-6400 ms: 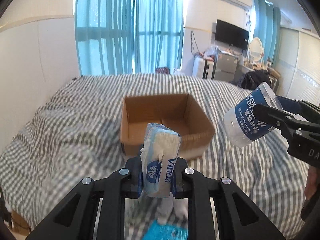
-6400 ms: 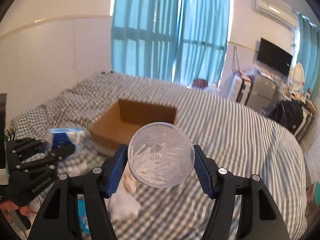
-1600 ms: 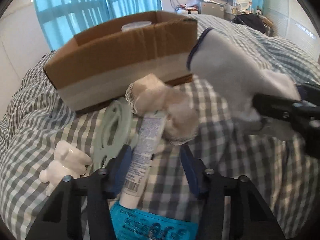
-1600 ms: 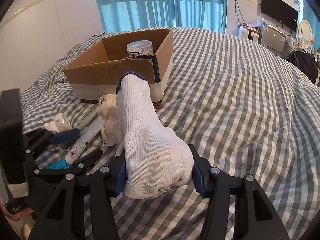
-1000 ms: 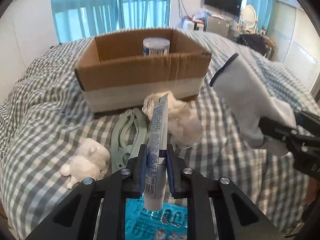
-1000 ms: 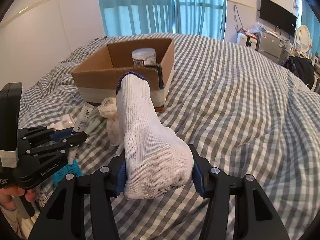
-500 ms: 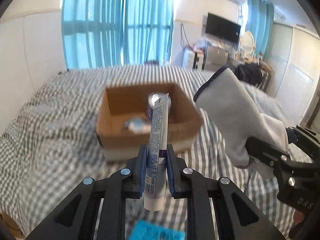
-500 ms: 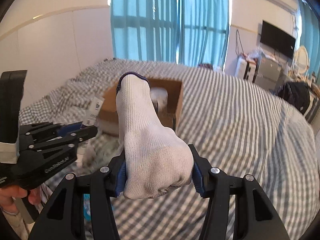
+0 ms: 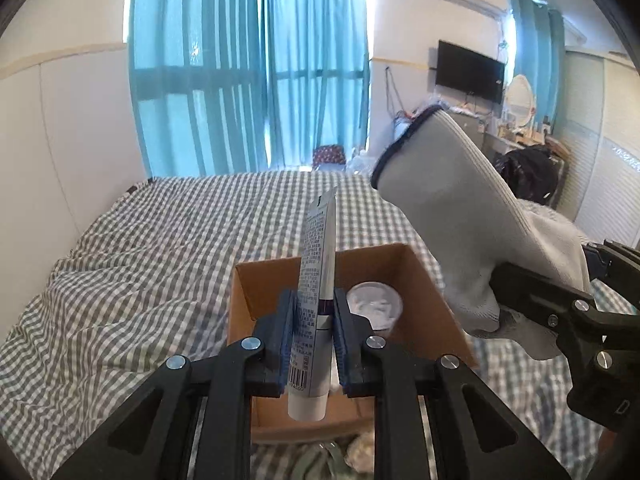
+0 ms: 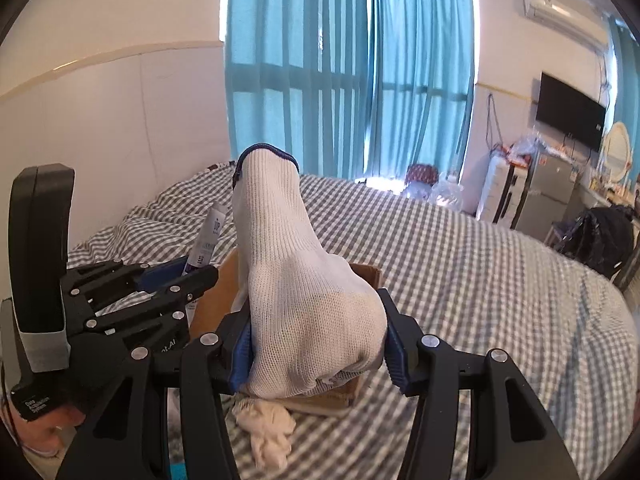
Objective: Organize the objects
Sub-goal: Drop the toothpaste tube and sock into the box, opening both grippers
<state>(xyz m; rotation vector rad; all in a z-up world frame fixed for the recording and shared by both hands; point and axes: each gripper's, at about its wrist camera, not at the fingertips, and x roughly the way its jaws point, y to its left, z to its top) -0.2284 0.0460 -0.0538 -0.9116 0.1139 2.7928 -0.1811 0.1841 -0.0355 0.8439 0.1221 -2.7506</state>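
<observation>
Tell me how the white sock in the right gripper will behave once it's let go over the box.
The white sock is knit fabric bulging between the right hand-held gripper pads, so it is probably soft and light. Released, it would likely flop and crumple rather than roll. Held above the cardboard box, it should land harmlessly, possibly draping over the white-lidded jar.

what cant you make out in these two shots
- Box floor, left wrist view: mostly hidden by the left tool and its tube; only a white lid shows.
- Box inside, right wrist view: blocked by the white glove in the right tool.
- Tube print: too small to read.
- Cloth lump on the bed: partly behind the right tool.
- Items at the bottom edge, left wrist view: cut off, unidentifiable.
</observation>
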